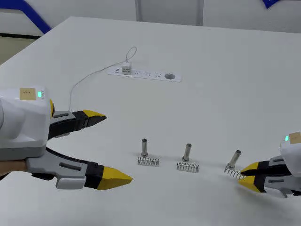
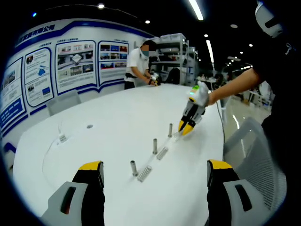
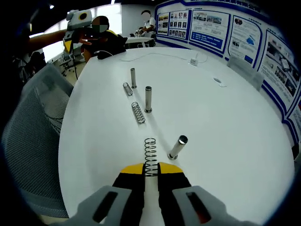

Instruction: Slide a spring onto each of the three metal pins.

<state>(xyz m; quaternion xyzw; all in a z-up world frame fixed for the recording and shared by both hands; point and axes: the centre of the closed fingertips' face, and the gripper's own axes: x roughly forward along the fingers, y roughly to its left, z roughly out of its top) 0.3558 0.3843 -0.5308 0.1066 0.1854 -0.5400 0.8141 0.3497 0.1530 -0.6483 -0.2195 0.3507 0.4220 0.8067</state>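
Three pins [image 1: 187,152] stand in a row on the desk [image 1: 225,70], the rightmost tilted. Beside it, the right gripper [image 3: 150,172] pinches a spring [image 3: 150,153] by one end, its long axis continuing the jaws' line. The left gripper [image 1: 117,147] has its jaws spread.

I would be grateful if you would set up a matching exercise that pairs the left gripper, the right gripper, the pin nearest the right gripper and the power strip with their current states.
Column one:
1. left gripper
2. right gripper
3. pin nearest the right gripper
4. power strip

Column two:
A. leaning over, not upright
B. lying flat far across the table
C. jaws wide apart, holding nothing
D. shut on the end of a spring

Pairs: 1-C; 2-D; 3-A; 4-B
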